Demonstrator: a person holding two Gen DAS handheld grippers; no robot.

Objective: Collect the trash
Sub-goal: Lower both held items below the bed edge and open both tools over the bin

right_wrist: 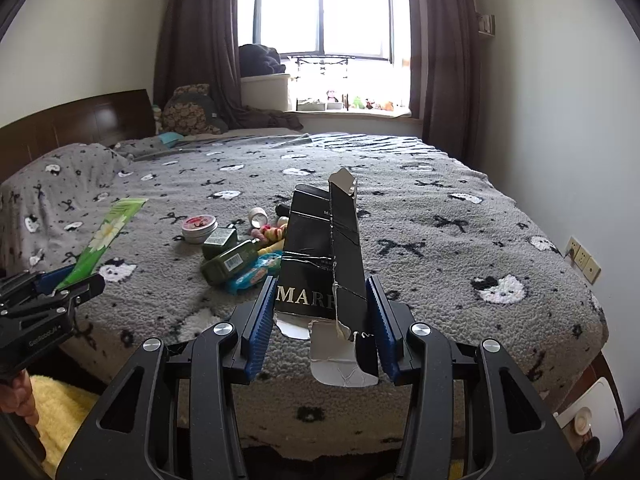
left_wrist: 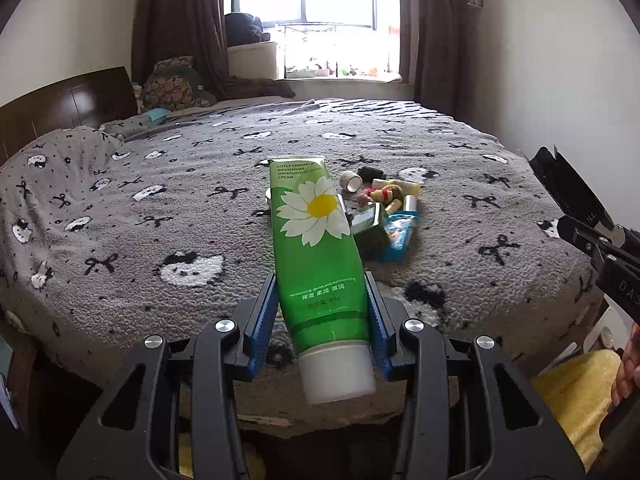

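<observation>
My left gripper (left_wrist: 322, 304) is shut on a green hand cream tube (left_wrist: 316, 248) with a daisy print and a white cap, held above the near edge of the bed. My right gripper (right_wrist: 322, 308) is shut on a torn black carton (right_wrist: 324, 256) with white lettering, also held above the bed's near edge. The tube also shows at the left of the right wrist view (right_wrist: 108, 236), and the carton at the right of the left wrist view (left_wrist: 568, 188). A pile of small items (right_wrist: 240, 248) lies mid-bed: green bottles, a round tin, a tape roll, blue wrappers.
The bed has a grey fleece cover (left_wrist: 160, 216) with black bows. A wooden headboard (right_wrist: 76, 120) stands at the left, a window (right_wrist: 324, 20) with dark curtains at the back. A yellow rug (left_wrist: 576, 392) lies on the floor below. A wall socket (right_wrist: 584, 260) is at the right.
</observation>
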